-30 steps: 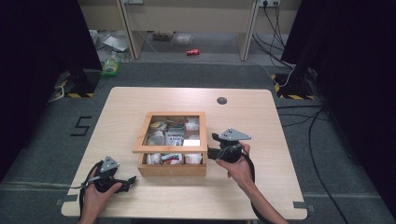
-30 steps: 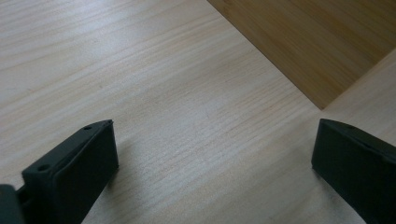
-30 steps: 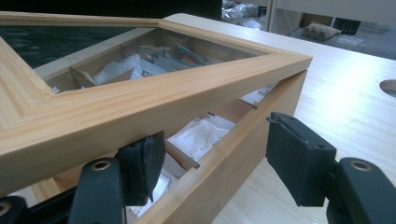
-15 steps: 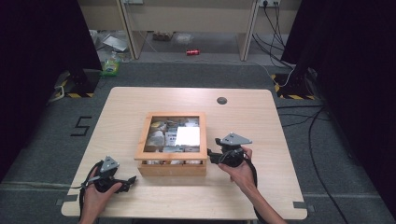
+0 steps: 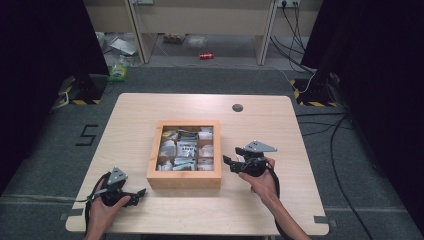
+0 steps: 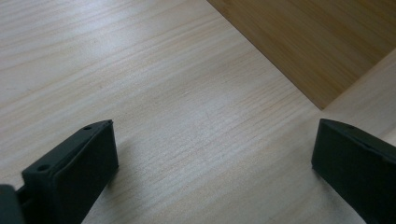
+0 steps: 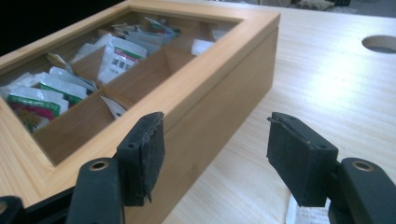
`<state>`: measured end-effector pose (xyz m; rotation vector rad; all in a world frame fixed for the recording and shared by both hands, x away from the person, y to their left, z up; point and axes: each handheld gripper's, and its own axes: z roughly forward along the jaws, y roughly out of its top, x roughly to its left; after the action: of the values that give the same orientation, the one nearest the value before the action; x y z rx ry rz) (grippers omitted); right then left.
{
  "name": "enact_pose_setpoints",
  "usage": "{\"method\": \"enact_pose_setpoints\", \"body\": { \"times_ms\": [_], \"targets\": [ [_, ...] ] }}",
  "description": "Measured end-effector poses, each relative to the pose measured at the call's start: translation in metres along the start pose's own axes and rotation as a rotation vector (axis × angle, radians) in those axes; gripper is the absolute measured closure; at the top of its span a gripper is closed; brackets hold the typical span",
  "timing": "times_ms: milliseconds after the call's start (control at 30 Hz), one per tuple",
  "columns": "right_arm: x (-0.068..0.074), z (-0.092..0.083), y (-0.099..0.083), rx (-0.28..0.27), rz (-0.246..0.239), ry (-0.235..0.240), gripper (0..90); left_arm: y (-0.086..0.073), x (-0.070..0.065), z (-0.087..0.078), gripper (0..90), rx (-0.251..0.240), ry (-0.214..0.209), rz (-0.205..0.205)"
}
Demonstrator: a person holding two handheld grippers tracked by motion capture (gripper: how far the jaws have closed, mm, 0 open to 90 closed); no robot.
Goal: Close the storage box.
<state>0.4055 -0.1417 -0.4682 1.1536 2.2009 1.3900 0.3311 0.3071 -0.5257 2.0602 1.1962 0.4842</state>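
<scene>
1. Square light-wood box with a clear windowed lid [image 5: 184, 154] standing at the middle of the pale wooden tabletop [image 5: 270, 125]; lid down flat and flush on the frame, as the right gripper view bears out [image 7: 140, 88].
2. Through the window: small sachets, mostly white with green or red print [image 7: 44, 91], lying in wooden compartments; number per compartment hard to tell.
3. Right gripper [image 5: 231, 162] just beside the box's right wall, pointing at it; jaws moderately wide apart with nothing between them, one pad near the lid's edge in the right gripper view [image 7: 210, 154].
4. Left gripper [image 5: 139, 192] low on the tabletop near the box's front left corner, jaws wide and empty; a corner of the box wall ahead in the left gripper view [image 6: 299, 42].
5. Judged progress: closing of the box looks finished, nothing out on the tabletop to put away; at most a pull-back of the hands left, or a fresh opening if that is intended.
6. Writing: a barcode on one white sachet [image 7: 116, 63], no brand name legible; a grey "5" marked on the floor [image 5: 86, 135] left of the tabletop.
</scene>
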Motion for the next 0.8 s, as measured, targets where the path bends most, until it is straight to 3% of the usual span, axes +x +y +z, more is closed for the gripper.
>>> {"method": "enact_pose_setpoints", "body": {
  "times_ms": [800],
  "targets": [
    [-0.023,-0.028,-0.006,-0.007,0.06,-0.075,34.5,0.0,0.0,0.0,0.0,0.0,-0.001,-0.001]
  ]
}}
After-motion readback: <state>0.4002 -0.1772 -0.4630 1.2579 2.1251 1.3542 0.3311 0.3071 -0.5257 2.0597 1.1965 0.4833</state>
